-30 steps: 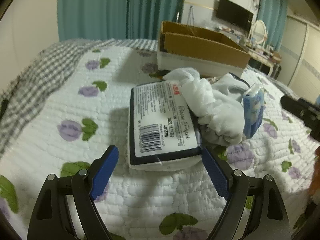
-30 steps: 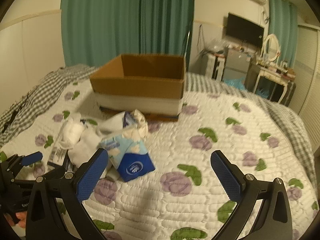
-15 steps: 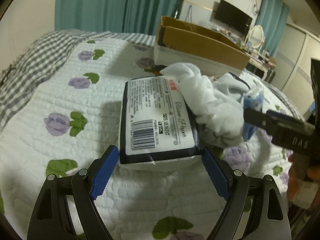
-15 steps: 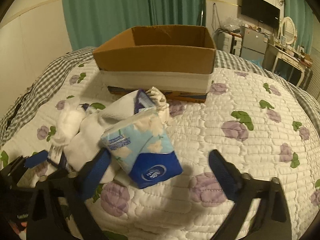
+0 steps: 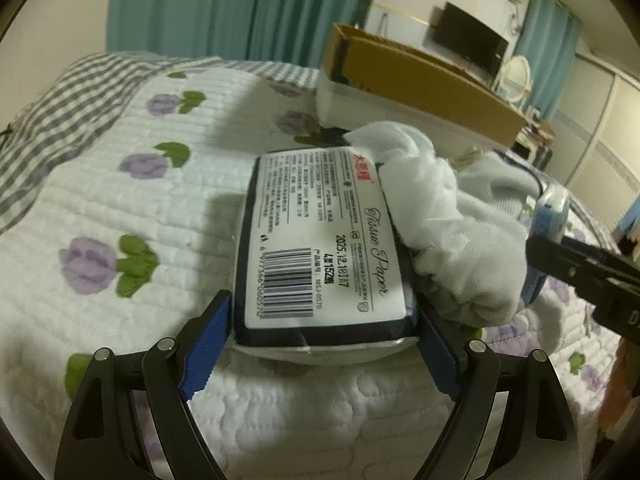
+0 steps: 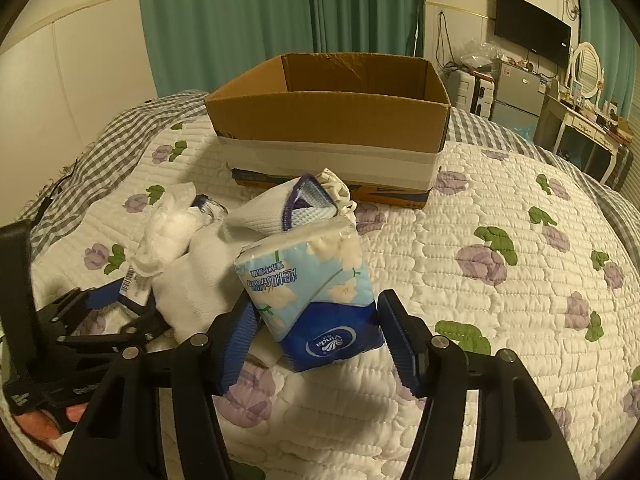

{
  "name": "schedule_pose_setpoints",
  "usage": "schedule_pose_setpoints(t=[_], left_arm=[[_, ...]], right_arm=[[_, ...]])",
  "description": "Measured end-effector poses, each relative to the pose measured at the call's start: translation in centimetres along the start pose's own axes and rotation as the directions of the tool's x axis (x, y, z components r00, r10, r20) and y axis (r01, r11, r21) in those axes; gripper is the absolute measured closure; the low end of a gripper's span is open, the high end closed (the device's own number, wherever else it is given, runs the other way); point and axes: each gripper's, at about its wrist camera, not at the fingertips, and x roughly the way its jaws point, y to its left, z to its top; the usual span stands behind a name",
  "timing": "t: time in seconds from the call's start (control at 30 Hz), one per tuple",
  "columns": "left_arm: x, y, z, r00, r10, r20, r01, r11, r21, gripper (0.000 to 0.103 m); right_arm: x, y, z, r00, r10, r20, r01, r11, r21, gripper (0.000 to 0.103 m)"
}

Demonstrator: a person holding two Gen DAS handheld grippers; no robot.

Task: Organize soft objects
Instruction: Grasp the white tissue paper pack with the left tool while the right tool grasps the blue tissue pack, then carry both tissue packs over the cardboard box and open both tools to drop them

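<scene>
Left hand-held gripper (image 5: 322,354): spread wide around the near end of the dark tissue pack (image 5: 320,248), blue pads just beside or touching its sides; cannot tell whether squeezed yet; pack flat on the bed quilt (image 5: 120,208).
Dark tissue pack, writing: "Tissue Paper" in script, date "2025.12.18", a barcode, small print too fine to read, red characters at the far corner.
White cloths (image 5: 440,216): crumpled heap lying against the pack's right edge and partly over its far corner.
Left grasp, advice: probably best to close squarely on the long sides, then lift straight so the cloth slides off rather than dragging along.
Right hand-held gripper (image 6: 318,338): open, pads flanking the blue tissue pack (image 6: 316,280), which leans tilted against the white heap; not clamped.
Blue tissue pack, writing: "Vinda" oval logo, "Ultra Strong", both upside down.
Right grasp, advice: likely to crush; a gentle pinch low on the dark-blue end should hold.
Cardboard box (image 6: 332,120): open, beyond the pile, apparent destination.
</scene>
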Motion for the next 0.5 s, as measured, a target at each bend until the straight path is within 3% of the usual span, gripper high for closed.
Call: schedule_pose_setpoints(t=[0.27, 0.5], left_arm=[[-1.8, 0.0, 0.0, 0.999, -0.017, 0.033, 0.016, 1.0, 0.018, 0.037], [-5.7, 0.5, 0.9, 0.994, -0.018, 0.108, 0.018, 1.0, 0.007, 0.04]], right_arm=[[-1.6, 0.0, 0.0, 0.999, 0.019, 0.043, -0.02, 1.0, 0.01, 0.047], [-4.9, 0.5, 0.5, 0.994, 0.017, 0.106, -0.016, 1.0, -0.007, 0.047]])
